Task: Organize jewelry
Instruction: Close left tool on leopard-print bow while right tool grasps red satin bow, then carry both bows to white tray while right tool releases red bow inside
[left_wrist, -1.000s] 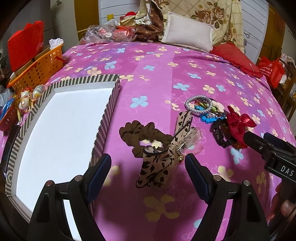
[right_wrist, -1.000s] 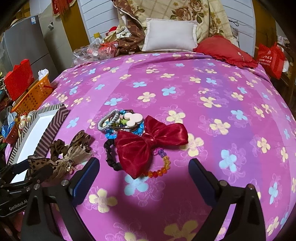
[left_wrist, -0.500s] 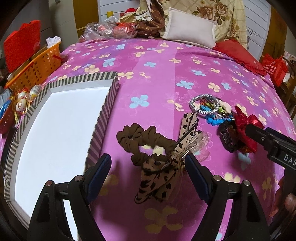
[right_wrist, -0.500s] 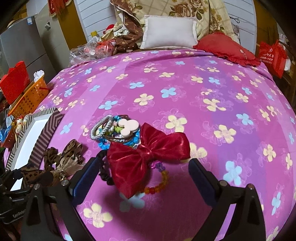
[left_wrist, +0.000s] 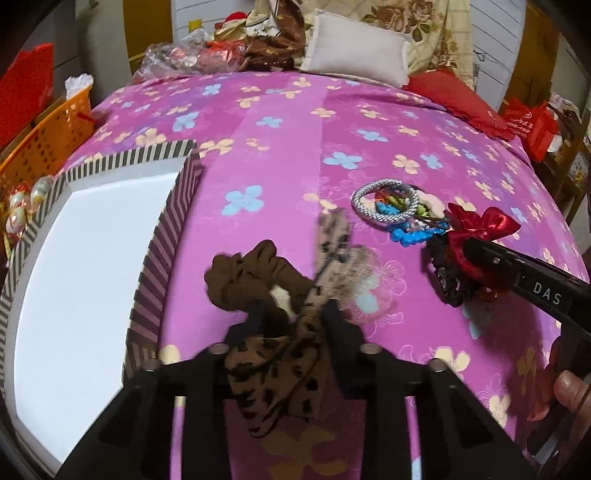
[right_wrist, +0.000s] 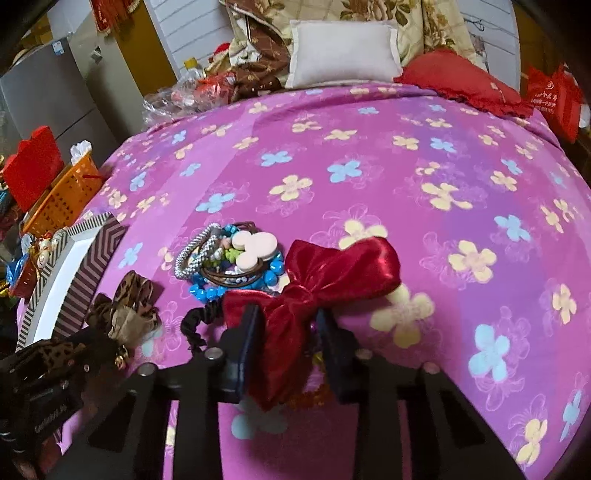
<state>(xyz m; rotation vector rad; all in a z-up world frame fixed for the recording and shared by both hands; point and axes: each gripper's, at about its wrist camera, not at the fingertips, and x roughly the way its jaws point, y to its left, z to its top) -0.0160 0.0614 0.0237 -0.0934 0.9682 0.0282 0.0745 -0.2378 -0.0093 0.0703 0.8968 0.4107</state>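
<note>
Bedroom scene, everything's laid out on a bed with a pink flowered bedspread (right_wrist: 369, 155), with a white pillow (right_wrist: 343, 51) and a red cushion (right_wrist: 454, 79) up at the far end

The left gripper (left_wrist: 291, 321) is clamped down tight on the leopard-print bow (left_wrist: 273, 373), pads squeezing the fabric right at its knot. The brown scrunchie (left_wrist: 251, 277) it's attached to bunches up just past the fingertips, and a leopard tail with a bit of sheer ribbon sticks up beyond that, kinda blurry. Off to the left of this gripper sits the striped box (left_wrist: 151, 284), open with a white inside, its near wall just beside the scrunchie. Farther left, past the box, there's an orange basket (left_wrist: 44, 144)

The right gripper (right_wrist: 288, 343) has its jaws closing in on the red satin bow (right_wrist: 325, 277), and the bow's middle is already pinched between the two pads. A black scrunchie (right_wrist: 195, 321) pokes out just left of the fingers, and some orange beads (right_wrist: 314, 395) peek from under the bow near the right finger. Right ahead and slightly left is the rest of the pile: a silver braided hair tie (right_wrist: 195, 251), blue beads (right_wrist: 207, 291), and a pale mouse-shaped clip (right_wrist: 255, 247), all touching each other

From the left camera you can see the right gripper's finger coming in from the right onto the red bow, with a fingertip of the person's hand (left_wrist: 569, 391) at the edge
</note>
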